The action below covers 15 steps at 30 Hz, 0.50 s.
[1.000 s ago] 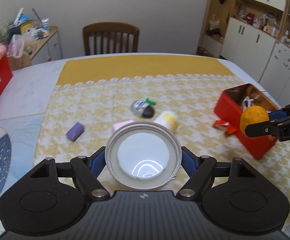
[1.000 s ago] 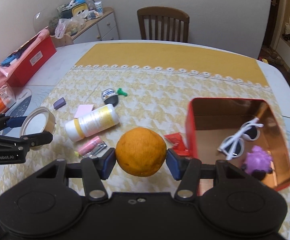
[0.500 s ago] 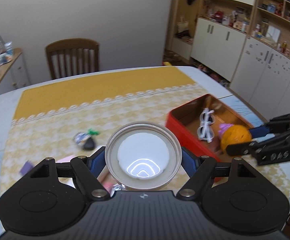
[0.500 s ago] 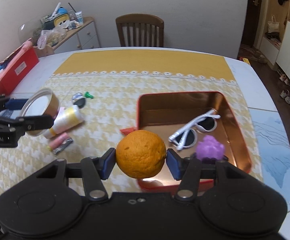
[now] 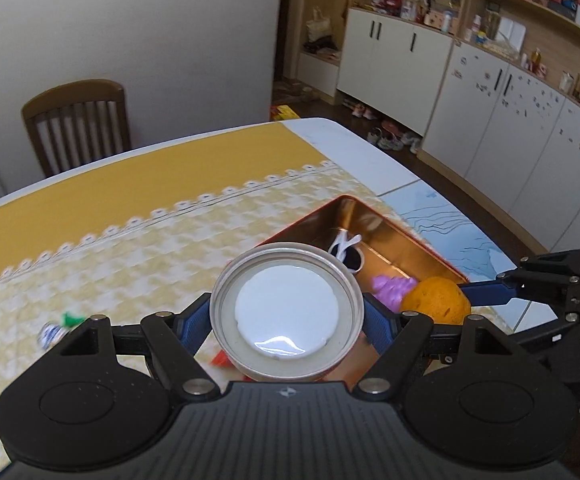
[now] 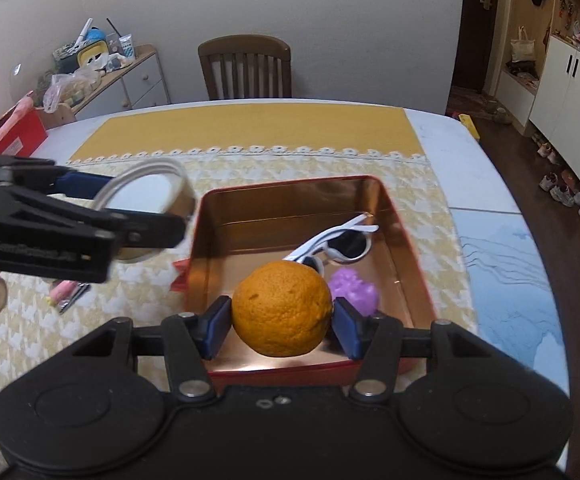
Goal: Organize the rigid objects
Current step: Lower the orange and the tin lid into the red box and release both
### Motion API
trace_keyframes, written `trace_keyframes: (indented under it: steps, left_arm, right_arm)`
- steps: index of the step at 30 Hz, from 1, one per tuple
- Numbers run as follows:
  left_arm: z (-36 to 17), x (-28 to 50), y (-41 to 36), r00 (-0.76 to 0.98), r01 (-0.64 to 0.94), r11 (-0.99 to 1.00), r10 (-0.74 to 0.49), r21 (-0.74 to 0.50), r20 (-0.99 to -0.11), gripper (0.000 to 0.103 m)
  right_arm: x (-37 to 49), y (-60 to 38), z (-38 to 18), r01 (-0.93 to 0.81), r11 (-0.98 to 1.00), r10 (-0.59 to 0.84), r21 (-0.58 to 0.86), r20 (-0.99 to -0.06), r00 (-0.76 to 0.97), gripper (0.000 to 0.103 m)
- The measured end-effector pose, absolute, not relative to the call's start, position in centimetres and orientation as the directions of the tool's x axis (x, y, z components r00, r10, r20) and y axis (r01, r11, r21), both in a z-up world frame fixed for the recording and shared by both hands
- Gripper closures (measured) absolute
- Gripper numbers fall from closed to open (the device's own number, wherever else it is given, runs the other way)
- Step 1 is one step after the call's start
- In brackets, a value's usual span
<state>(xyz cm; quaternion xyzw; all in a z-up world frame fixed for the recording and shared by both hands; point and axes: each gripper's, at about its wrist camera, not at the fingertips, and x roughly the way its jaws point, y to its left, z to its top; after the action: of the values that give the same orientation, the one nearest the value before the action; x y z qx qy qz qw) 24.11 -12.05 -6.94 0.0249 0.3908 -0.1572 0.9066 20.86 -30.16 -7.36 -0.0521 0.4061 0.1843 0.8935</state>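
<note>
Your surface point(image 6: 249, 136) wears a yellow patterned cloth, with the red tin point(image 6: 406, 240) open on it. Your right gripper point(image 6: 281, 320) pinches the orange point(image 6: 281, 314), poised inside the tin's near edge beside the purple toy point(image 6: 356, 290) and sunglasses point(image 6: 342, 242). Your left gripper point(image 5: 287, 316) clamps the round tin lid point(image 5: 285, 312) over the tin's left rim; free floor lies far-left.

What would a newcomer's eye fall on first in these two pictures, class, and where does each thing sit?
First, the orange, clamped in the right gripper just above the near end of the red tin, with white sunglasses and a purple toy lying inside behind it. Next, the round metal lid pinched in the left gripper, held in the air at the tin's left edge.
</note>
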Motion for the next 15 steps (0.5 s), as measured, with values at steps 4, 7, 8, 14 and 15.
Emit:
trace_keyframes:
  steps: [4, 7, 8, 14, 15]
  left_arm:
    - [-8.1, 26.1, -13.9, 0.619, 0.295, 0.952, -0.256, -0.082, -0.742, 0.026]
    - [-9.2, 27.5, -14.7, 0.592, 0.286, 0.954, -0.25, -0.09, -0.766, 0.026]
    - [-9.6, 28.0, -14.9, 0.585, 0.279, 0.956, -0.243, -0.09, -0.774, 0.026]
    - [-11.6, 29.8, -15.9, 0.557, 0.262, 0.962, -0.217, -0.079, -0.802, 0.026]
    - [-11.8, 30.0, -15.9, 0.552, 0.257, 0.963, -0.214, -0.08, -0.806, 0.026]
  right_arm:
    - [21.8, -31.3, -7.4, -0.376, 0.924, 0.299, 0.072, -0.748, 0.592, 0.049]
    - [22.0, -31.3, -7.9, -0.399, 0.914, 0.309, 0.072, -0.761, 0.57, 0.049]
    - [22.0, -31.2, -8.0, -0.404, 0.912, 0.308, 0.069, -0.765, 0.566, 0.05]
    - [22.2, -30.0, -9.0, -0.448, 0.891, 0.327, 0.069, -0.782, 0.53, 0.05]
    - [22.3, -29.7, -9.1, -0.456, 0.887, 0.33, 0.068, -0.784, 0.526, 0.05]
